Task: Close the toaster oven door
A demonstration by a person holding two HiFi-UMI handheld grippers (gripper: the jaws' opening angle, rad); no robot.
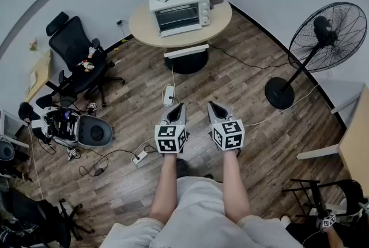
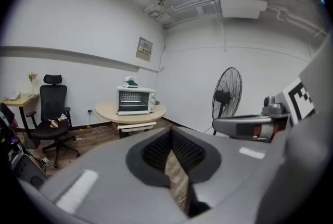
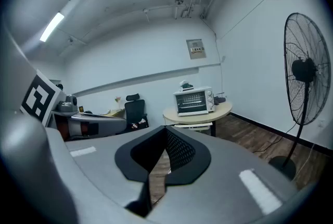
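toaster oven (image 1: 180,10) stands mid-tabletop on the round table (image 1: 144,30), wide front facing the person, straight ahead and well apart from both tongs. left gripper (image 1: 179,107) and right gripper (image 1: 213,105) are pressed together, empty, equally near.

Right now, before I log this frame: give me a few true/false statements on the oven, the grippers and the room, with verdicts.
1. The toaster oven sits on the round table. True.
2. The oven's door hangs open. False: the door looks shut, upright against the front.
3. One gripper grips the oven's handle. False: the left gripper is shut on nothing, held over the floor far from the oven.
4. The right gripper is shut and empty. True.
5. A standing fan stands on the floor at the table's right in the head view. True.
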